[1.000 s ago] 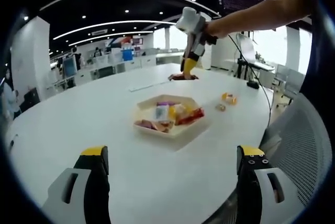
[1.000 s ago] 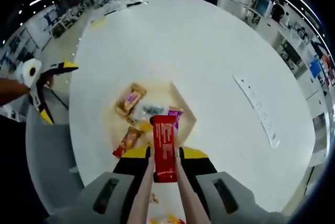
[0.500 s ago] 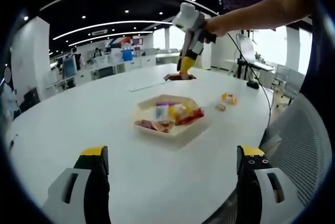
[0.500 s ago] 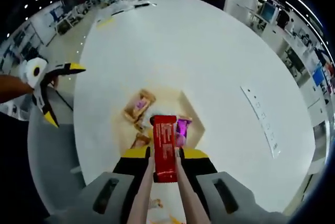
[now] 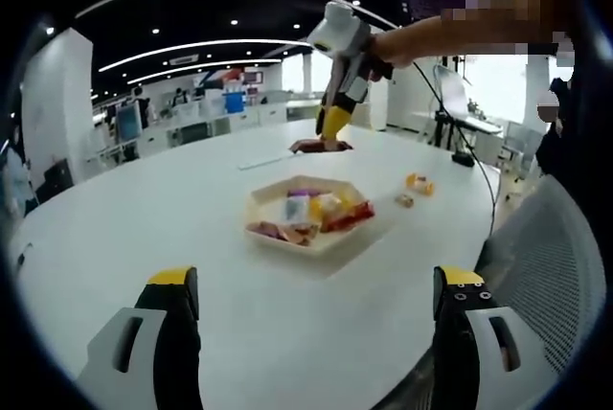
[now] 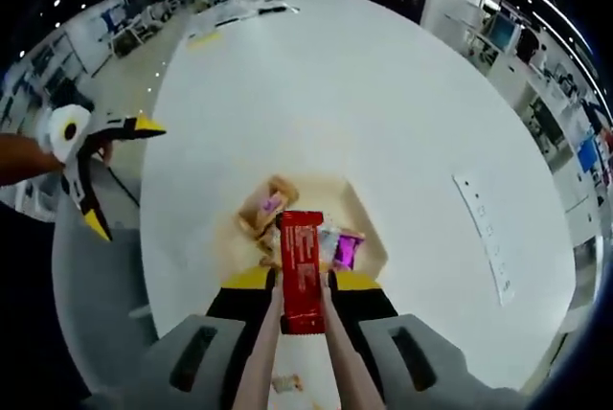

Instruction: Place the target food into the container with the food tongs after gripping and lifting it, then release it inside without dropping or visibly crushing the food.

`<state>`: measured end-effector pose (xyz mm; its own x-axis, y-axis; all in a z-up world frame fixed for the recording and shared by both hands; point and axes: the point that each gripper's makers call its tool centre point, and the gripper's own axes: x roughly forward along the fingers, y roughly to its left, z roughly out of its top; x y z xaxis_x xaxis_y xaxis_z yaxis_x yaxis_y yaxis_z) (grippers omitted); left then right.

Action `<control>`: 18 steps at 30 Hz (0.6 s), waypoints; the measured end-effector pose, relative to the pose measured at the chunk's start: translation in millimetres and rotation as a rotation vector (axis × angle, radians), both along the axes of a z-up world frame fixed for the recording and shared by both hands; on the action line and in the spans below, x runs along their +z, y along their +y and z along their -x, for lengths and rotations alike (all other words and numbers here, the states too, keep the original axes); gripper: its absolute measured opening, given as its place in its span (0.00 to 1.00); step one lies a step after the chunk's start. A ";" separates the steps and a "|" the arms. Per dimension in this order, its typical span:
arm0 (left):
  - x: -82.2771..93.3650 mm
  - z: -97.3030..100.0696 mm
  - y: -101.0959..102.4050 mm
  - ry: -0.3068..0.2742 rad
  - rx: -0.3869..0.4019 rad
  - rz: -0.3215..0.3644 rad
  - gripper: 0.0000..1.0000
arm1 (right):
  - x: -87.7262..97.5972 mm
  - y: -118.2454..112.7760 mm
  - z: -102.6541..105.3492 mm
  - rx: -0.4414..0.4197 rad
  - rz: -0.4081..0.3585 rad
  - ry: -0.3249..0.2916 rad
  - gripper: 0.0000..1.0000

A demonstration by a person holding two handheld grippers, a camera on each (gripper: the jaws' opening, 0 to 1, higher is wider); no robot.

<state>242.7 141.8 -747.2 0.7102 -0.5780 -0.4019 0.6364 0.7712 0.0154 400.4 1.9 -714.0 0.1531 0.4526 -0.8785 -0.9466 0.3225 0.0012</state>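
Red snack bar point(image 6: 301, 269): flat rectangular packet in glossy red wrapper with small pale print, pinched between the 2 slim pale tongs point(image 6: 297, 353) that run forward out of the right gripper point(image 6: 303, 287), whose jaws are closed on the tong arms. Tongs narrow, gripping the packet by its 2 long edges; the long axis runs straight ahead along the tongs.

Container point(image 6: 359, 223): shallow cream tray with angled sides, apparently thin card or plastic, resting on the white round table point(image 6: 335, 84). In the right gripper view it lies directly beneath and just ahead of the bar's far end. Judged next move: a short lowering into the tray, then easing the tongs apart.

Tray contents point(image 5: 306, 214): several wrapped snacks, purple, orange, red and pale, crinkled film.

Left gripper point(image 5: 311, 329): jaws spread wide, holding nothing, well back from the tray; the right gripper point(image 5: 333, 123) is the nearer.

Loose snacks point(image 5: 414, 185): 2 small pieces on the table beside the tray.
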 end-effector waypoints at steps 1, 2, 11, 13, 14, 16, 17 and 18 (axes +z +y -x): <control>0.5 -0.2 0.3 -0.001 0.002 0.001 0.99 | 0.3 2.7 0.3 0.003 -0.001 0.000 0.21; 0.7 -0.4 0.7 -0.002 0.005 0.002 0.99 | 0.8 6.3 1.1 0.009 -0.002 -0.002 0.21; 0.3 -2.0 4.4 -0.004 0.021 -0.001 0.99 | 3.8 32.0 8.3 0.044 -0.011 0.002 0.21; -0.1 -1.9 4.3 -0.003 0.019 -0.002 0.99 | 2.2 34.2 8.5 0.052 -0.009 -0.002 0.21; -0.2 -1.7 3.9 -0.003 0.018 -0.004 0.99 | 1.5 34.3 8.4 0.055 -0.006 -0.003 0.21; -0.6 -1.8 3.9 -0.002 0.017 -0.006 0.99 | 1.3 34.6 8.7 0.060 0.000 -0.005 0.21; -0.6 -1.9 4.1 -0.002 0.017 -0.005 0.99 | 1.7 34.7 8.8 0.062 -0.002 -0.006 0.22; -0.2 -1.9 4.1 -0.002 0.018 -0.003 0.99 | 1.7 35.1 9.3 0.064 -0.004 -0.004 0.22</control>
